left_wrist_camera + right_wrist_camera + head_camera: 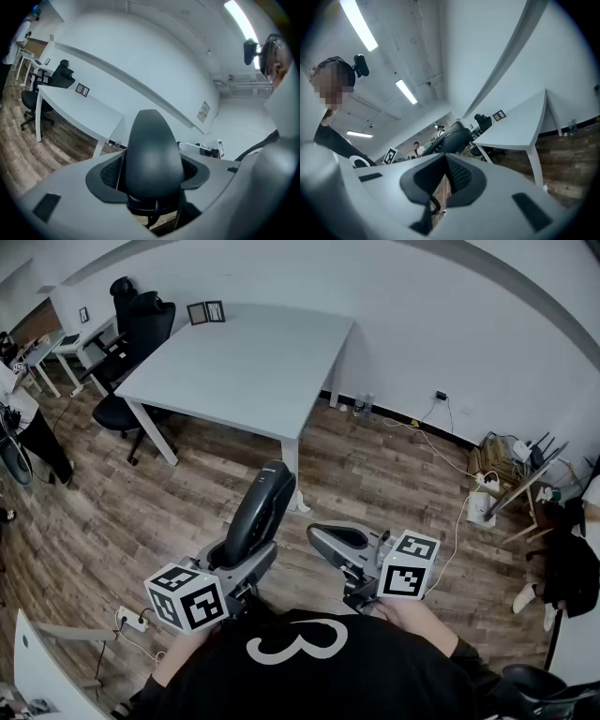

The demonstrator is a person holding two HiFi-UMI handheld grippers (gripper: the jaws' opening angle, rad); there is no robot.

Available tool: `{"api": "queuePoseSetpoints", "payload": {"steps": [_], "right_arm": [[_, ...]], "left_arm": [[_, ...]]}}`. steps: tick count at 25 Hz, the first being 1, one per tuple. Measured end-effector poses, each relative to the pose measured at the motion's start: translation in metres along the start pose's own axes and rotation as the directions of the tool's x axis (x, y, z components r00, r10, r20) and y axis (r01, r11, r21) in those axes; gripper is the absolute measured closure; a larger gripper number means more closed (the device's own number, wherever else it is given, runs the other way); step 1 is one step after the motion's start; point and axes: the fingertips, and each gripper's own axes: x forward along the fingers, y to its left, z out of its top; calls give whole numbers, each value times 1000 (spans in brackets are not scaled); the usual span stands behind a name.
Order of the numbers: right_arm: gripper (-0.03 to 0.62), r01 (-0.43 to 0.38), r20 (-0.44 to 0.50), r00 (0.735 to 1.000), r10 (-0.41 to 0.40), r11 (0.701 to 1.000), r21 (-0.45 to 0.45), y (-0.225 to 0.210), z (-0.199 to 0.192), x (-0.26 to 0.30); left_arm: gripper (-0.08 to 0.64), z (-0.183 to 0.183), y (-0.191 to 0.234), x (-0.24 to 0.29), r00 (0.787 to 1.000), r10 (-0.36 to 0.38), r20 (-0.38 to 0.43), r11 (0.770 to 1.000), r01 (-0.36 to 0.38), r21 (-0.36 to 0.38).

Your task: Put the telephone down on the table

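Head view shows your left gripper [240,564] pinching the phone [261,512] near its lower end, upright over the floor and well short of the table [244,362], probably for carrying. Your right gripper [330,540] is pressed together on nothing, held aside, apparently unneeded.

The white table [253,362] stands on a wood-plank floor [84,521]. Two small dark frames [206,312] stand at its far edge, perhaps photo stands. On the floor are a black office chair [141,320] and loose cables [441,448] by the wall.
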Motion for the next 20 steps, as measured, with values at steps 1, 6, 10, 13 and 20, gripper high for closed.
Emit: {"api": "queuePoseSetpoints", "payload": {"steps": [1,6,10,13,20], "right_arm": [[581,1,0,1000,-1,1000,-1,0,1,-1],[581,4,-3,1000,-4,1000,-4,-1,3,-11],[581,3,0,1000,-3,1000,-5,0,6,-13],[581,6,6,1000,-6,1000,-3,-1,5,-14],[581,-4,22,1000,4,1000,-10,3,9,-18]], "left_arm": [[270,0,-2,1,1000,-3,-1,1000,3,-3],[270,0,-11,6,1000,-5,-2,1000,5,-3],[270,3,-14,6,1000,-3,-2,1000,3,-9],[270,3,-14,6,1000,-2,1,1000,2,-15],[270,8,-21,9,1000,-3,4,1000,3,-2]]}}
